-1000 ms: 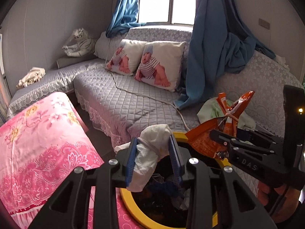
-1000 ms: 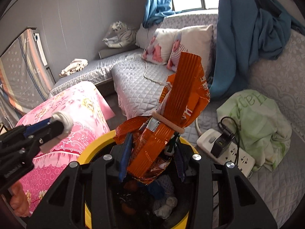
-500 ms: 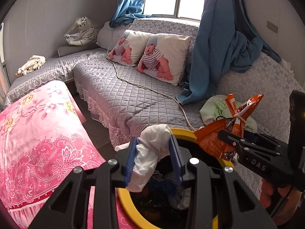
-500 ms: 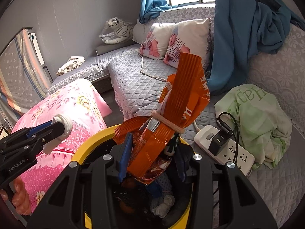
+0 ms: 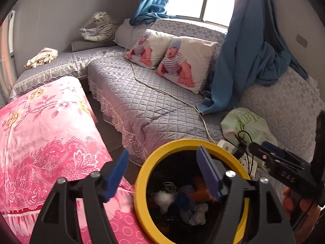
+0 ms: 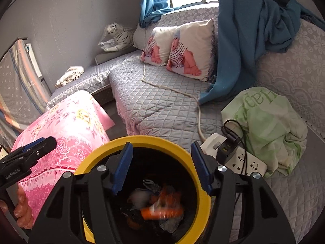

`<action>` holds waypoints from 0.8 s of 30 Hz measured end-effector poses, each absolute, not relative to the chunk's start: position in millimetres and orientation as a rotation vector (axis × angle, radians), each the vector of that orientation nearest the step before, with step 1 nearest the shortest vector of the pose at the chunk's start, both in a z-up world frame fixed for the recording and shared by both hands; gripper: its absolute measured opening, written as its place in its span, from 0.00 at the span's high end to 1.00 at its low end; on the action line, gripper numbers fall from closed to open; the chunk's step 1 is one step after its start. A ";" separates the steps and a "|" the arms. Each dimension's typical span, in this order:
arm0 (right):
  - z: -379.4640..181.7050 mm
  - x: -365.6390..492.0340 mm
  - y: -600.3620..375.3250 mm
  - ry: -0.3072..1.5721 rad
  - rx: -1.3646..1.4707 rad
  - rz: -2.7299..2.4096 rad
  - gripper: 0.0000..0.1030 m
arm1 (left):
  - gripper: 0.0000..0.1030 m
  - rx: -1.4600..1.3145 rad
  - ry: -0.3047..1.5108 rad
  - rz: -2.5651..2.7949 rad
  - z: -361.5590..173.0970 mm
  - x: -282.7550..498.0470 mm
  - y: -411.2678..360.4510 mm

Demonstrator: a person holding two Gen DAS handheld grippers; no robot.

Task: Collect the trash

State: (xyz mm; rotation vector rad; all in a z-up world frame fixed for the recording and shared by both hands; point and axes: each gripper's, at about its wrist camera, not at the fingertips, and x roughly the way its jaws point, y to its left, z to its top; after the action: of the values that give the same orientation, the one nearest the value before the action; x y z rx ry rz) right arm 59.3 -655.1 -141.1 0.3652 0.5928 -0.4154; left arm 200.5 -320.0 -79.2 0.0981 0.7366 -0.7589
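A yellow-rimmed black trash bin (image 5: 140, 179) (image 6: 146, 139) stands below both grippers. My left gripper (image 5: 162, 172) is open and empty above the bin's left rim. My right gripper (image 6: 162, 160) is open and empty above the bin's mouth. Inside the bin lie a white crumpled tissue (image 5: 163, 200) (image 6: 138, 198) and an orange snack wrapper (image 6: 162, 209) (image 5: 200, 195), both blurred, among other scraps. The right gripper also shows at the right of the left wrist view (image 5: 270, 152), and the left gripper at the left of the right wrist view (image 6: 40, 144).
A pink floral quilt (image 5: 40, 132) lies left of the bin. A grey quilted sofa (image 5: 142, 101) has two baby-print pillows (image 5: 182, 61), a blue curtain (image 5: 243, 61), a green bag (image 6: 264, 122) and a white power strip (image 6: 243, 158) with a cable.
Both grippers opened. The tissue dropped from the left one and the orange wrapper from the right one into the bin.
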 end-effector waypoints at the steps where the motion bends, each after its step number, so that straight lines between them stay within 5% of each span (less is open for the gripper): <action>1: -139.7 58.1 -655.6 0.588 0.365 -0.422 0.45 | 0.33 0.091 0.738 -0.757 -78.6 201.1 -318.9; 15: -122.2 66.6 -612.7 0.532 0.274 -0.433 0.45 | 0.29 -0.028 0.657 -0.628 -55.6 209.3 -219.9; 24: -92.4 83.6 -554.9 0.449 0.191 -0.419 0.28 | 0.18 -0.089 0.492 -0.450 -18.0 187.4 -110.6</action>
State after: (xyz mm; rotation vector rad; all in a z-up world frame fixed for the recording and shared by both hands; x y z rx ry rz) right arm 83.6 -554.9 -92.4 0.1911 0.4486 -0.4188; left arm 187.4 -110.6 -18.0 -0.0890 0.4918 -0.4505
